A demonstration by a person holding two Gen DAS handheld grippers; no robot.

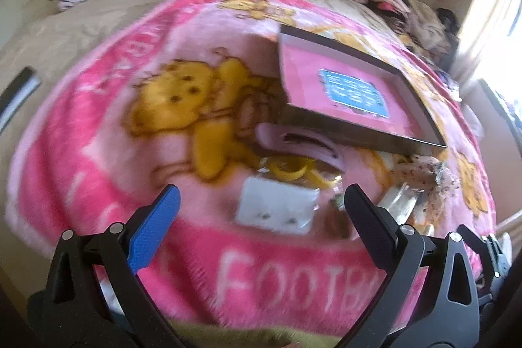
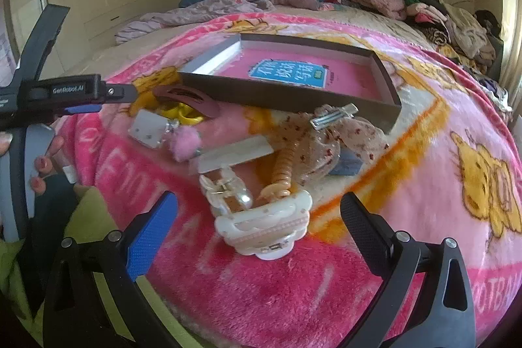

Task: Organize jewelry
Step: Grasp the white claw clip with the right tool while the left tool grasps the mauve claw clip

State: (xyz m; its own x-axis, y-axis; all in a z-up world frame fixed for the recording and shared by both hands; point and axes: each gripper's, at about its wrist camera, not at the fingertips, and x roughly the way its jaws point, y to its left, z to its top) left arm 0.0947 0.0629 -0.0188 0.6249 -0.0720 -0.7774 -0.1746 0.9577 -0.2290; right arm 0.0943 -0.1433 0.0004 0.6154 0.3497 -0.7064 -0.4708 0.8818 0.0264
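Both tools gape empty: bring your right tool [image 2: 259, 217] down square over the white hair claw [image 2: 264, 227] nearest you on the blanket [image 2: 424, 158], clamp its body, then carry it to the tray [image 2: 287, 97] behind.
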